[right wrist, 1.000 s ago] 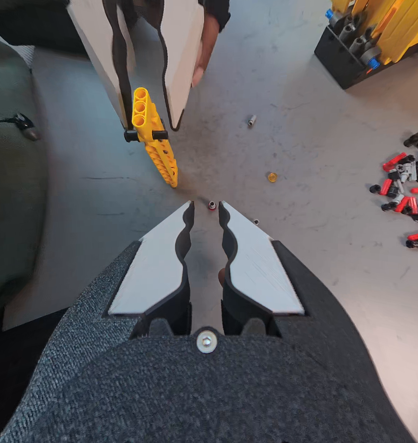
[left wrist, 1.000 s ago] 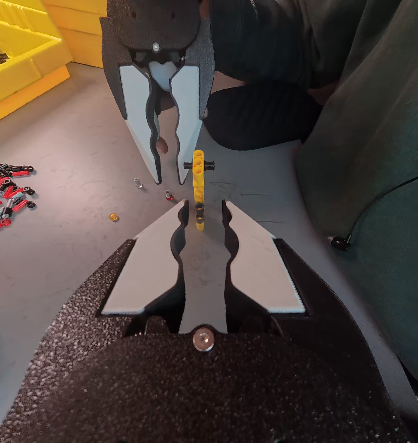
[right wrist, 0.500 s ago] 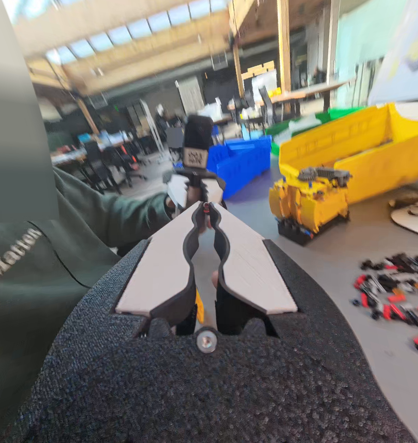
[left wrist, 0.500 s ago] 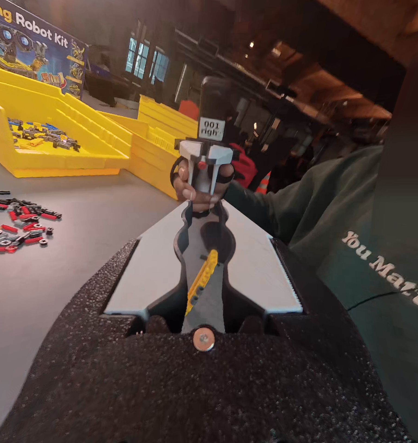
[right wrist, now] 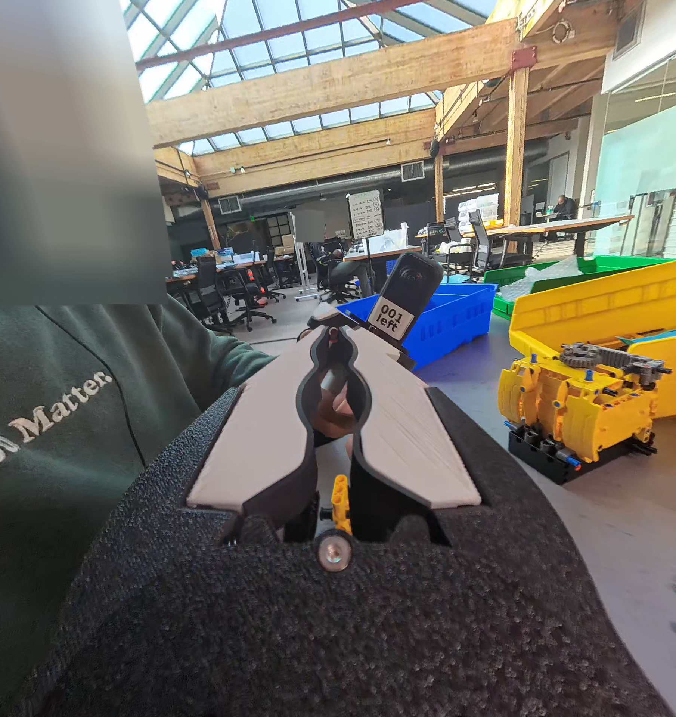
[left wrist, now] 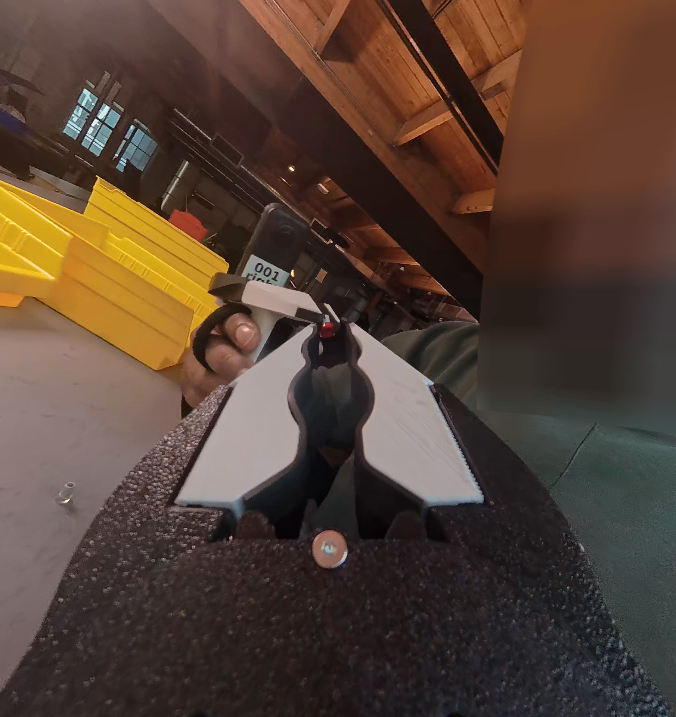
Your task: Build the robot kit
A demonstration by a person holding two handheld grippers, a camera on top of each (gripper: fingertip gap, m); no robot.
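Leftmost, at nine o'clock of the left gripper [left wrist: 327, 338], a small grey bush [left wrist: 66, 492] lies on the table, with yellow bins [left wrist: 127, 306] at ten. Its jaws are nearly together; whether they grip anything, I cannot tell. The right gripper [right wrist: 333, 333] meets it tip to tip, pinching a red piece [right wrist: 332, 336]. A yellow beam [right wrist: 340, 502] shows at six, a yellow model [right wrist: 573, 403] at three.

- The left gripper [left wrist: 330, 336] had pale grey wavy-edged fingers [left wrist: 251, 426], a speckled black body and a silver screw [left wrist: 329, 551].
- Beside the right gripper [right wrist: 334, 337]: a dark green sweatshirt sleeve [right wrist: 96, 388], white lettering.
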